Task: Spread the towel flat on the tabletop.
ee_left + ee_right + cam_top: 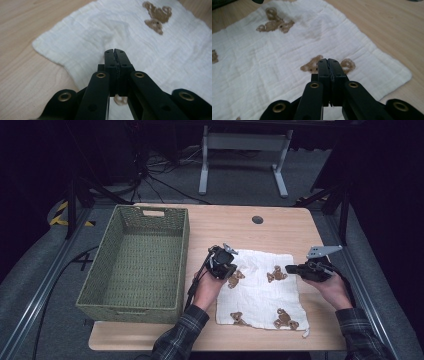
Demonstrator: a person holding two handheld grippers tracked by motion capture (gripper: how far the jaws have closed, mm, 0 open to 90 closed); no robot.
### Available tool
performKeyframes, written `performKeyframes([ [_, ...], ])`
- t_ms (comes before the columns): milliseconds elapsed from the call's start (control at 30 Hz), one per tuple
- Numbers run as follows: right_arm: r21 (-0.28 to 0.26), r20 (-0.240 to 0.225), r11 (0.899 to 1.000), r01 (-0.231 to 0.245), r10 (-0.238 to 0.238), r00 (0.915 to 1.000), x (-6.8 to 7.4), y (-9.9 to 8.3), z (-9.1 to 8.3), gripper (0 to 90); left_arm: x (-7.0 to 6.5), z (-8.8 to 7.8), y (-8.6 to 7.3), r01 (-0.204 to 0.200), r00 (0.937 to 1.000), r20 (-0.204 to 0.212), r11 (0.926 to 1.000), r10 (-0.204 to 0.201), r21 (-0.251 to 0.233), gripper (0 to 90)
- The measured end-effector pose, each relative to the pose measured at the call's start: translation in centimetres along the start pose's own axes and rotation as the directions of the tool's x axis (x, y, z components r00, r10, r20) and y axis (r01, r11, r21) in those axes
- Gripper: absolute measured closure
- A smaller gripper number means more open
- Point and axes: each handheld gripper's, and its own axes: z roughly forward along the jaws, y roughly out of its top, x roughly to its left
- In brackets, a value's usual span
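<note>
Both grippers hang just above a white cloth printed with brown bears, spread flat on the wooden table, and that flatness reads as readiness for folding or lifting into the basket. In the left gripper view, the left gripper has its jaws pressed together with nothing between them, the tips poised over plain cloth just inside a rounded corner, a bear well beyond the tips. The right gripper is likewise closed and empty, its tips in front of a bear near the cloth's edge. Those close views show weave and wrinkles; the high view alone shows both hands at the cloth's far corners, left gripper and right gripper, and the green woven basket standing well to the left, apart from the cloth.
</note>
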Motion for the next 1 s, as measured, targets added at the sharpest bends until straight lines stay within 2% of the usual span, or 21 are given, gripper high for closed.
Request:
performKeyframes([
  [67,0.03,-0.003,1.0,0.008,-0.008,1.0,0.5,-0.5,0.0,89.5,-0.3,0.1,-0.7,-0.013,0.9999,-0.002,0.9997,0.013,0.023,89.4],
  [233,0.079,-0.005,0.997,0.01,-0.009,0.9999,1.3,-1.9,0.0,89.5,-0.8,0.6,-2.1,-0.016,0.9998,0.01,0.9975,0.015,0.07,89.4],
  [467,0.169,0.013,0.985,0.013,-0.016,0.9998,1.2,-3.6,0.7,89.6,-1.0,1.9,-3.1,-0.024,0.999,0.04,0.9905,0.019,0.136,89.4],
  [600,0.173,0.014,0.985,0.009,-0.012,0.9998,1.1,-3.8,0.7,89.7,-1.2,1.9,-3.3,-0.027,0.9983,0.054,0.9897,0.02,0.14,89.5],
  [667,0.177,0.016,0.984,0.009,-0.013,0.9998,1.2,-3.9,0.5,89.7,-1.4,1.9,-3.6,-0.018,0.9974,0.071,0.9917,0.009,0.128,89.5],
  [800,0.178,0.019,0.984,-0.001,-0.002,0.9998,1.1,-4.5,-0.1,89.7,-2.0,1.7,-3.8,-0.044,0.9958,0.086,0.9897,0.032,0.136,89.5],
  [833,0.177,0.019,0.984,-0.004,0.001,0.9998,1.1,-4.6,-0.3,89.7,-2.4,1.7,-4.0,-0.039,0.9953,0.093,0.9896,0.026,0.138,89.5],
  [1000,0.177,0.02,0.984,-0.01,0.007,0.9998,1.4,-5.3,-1.0,89.7,-3.3,1.6,-4.4,-0.063,0.9898,0.135,0.9886,0.044,0.137,89.5],
])
